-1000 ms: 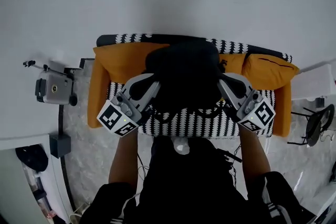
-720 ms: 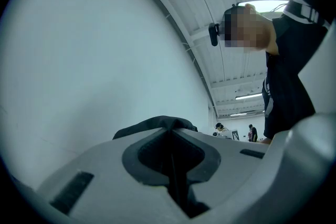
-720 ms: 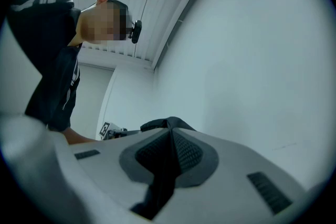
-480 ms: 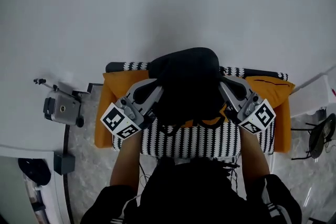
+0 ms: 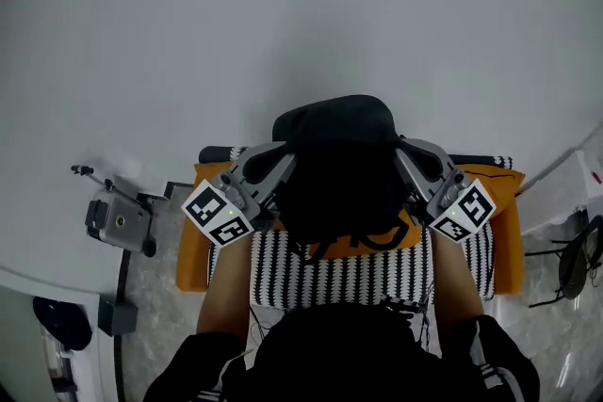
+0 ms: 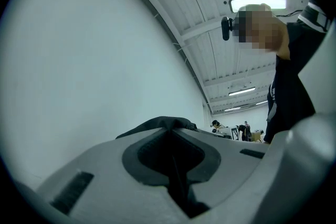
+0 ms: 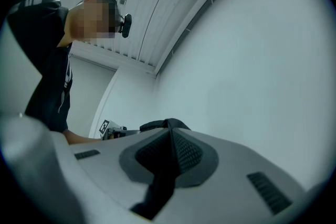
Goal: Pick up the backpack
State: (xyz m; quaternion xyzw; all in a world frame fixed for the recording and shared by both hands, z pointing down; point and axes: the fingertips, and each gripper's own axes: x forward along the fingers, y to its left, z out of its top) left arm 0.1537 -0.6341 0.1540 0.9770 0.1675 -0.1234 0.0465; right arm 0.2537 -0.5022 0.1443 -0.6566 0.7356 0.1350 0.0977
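Note:
The black backpack (image 5: 337,165) hangs in the air between my two grippers, above the sofa. My left gripper (image 5: 276,170) is shut on the bag's left side and my right gripper (image 5: 405,167) on its right side. In the left gripper view the jaws (image 6: 170,136) are closed with dark backpack fabric (image 6: 157,123) pinched at the tips. The right gripper view shows the same: closed jaws (image 7: 170,136) with black fabric (image 7: 164,124) bunched past them. Loose straps (image 5: 353,245) dangle under the bag.
Below stands a sofa with a black-and-white patterned seat (image 5: 452,259) and orange cushions (image 5: 196,235). A camera on a stand (image 5: 118,221) sits on the floor at left. A white box (image 5: 565,193) and a black stand (image 5: 575,264) are at right. A pale wall fills the far side.
Both grippers have risen together with the backpack held between them. The bag has come up off the sofa, which now lies lower in the head view.

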